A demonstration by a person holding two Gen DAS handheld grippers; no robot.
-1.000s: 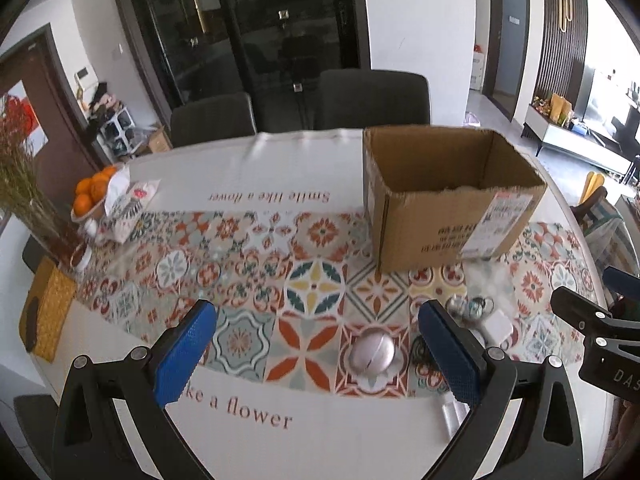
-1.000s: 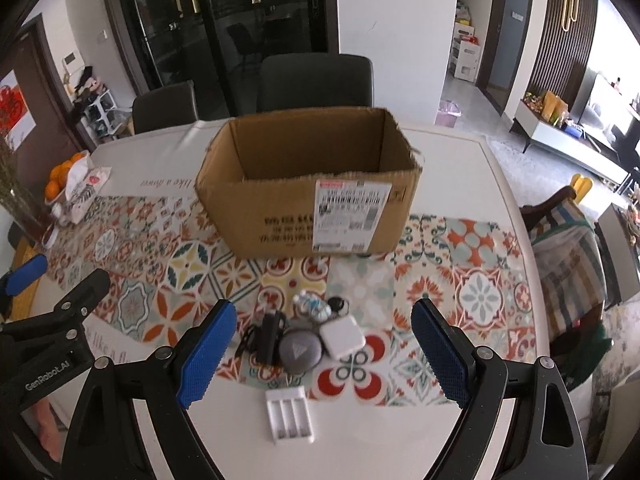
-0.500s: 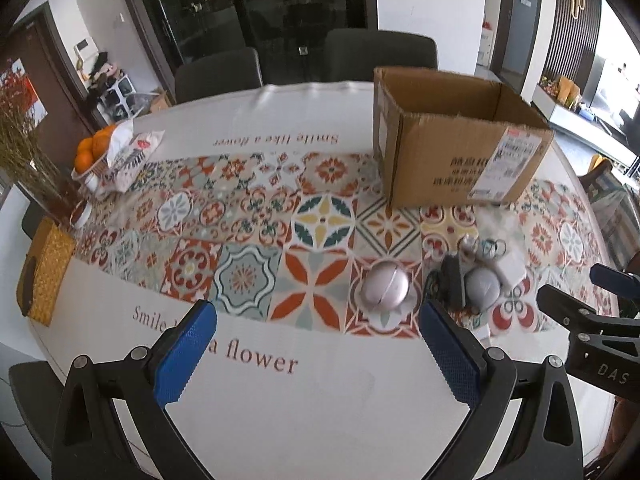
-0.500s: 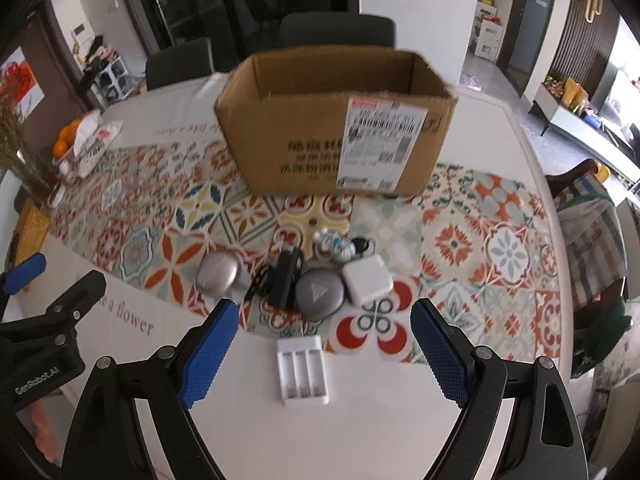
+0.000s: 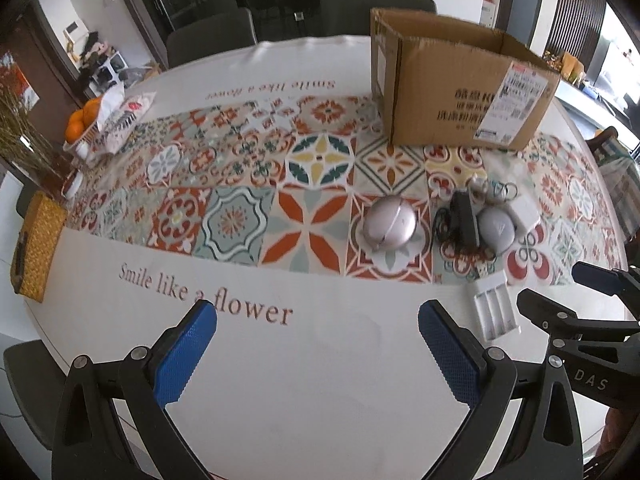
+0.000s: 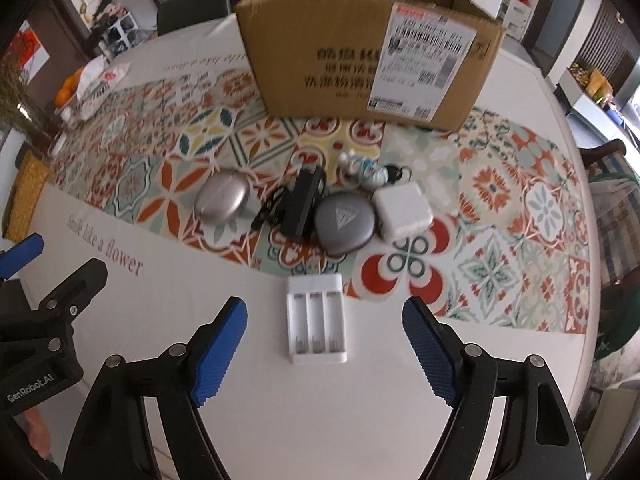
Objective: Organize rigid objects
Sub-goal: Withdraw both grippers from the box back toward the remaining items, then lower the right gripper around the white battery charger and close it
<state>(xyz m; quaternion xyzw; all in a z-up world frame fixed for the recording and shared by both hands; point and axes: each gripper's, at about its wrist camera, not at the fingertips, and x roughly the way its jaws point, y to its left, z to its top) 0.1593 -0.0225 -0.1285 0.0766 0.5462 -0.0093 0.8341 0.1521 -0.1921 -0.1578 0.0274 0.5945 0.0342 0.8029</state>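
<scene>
My right gripper (image 6: pixel 324 344) is closing, its blue pads still wide apart and pressing on nothing. Between them, a little ahead on the white cloth, lies the white battery charger (image 6: pixel 316 318): a flat rectangular tray with three empty slots running lengthwise, untouched on both sides. My left gripper (image 5: pixel 316 354) stands wide with only bare white tablecloth (image 5: pixel 320 392) between its fingers, above the printed words "Smile like a flower".

Beyond the charger, on the patterned tile strip, the other rigid things sit in a loose cluster. A grey rounded case (image 6: pixel 344 222) with a triangle mark touches a white square adapter (image 6: pixel 402 212) on its right and a black charger brick (image 6: pixel 302 204) with a tangled cord on its left. Behind them lies a small heap of pale trinkets with a black ring (image 6: pixel 372 172); I cannot tell what they are. A silver oval case (image 6: pixel 222 198) sits apart, to the left.

Past the cluster stands the open cardboard box (image 6: pixel 360 60), upright, with a shipping label on its near face. Its inside is hidden from me.
</scene>
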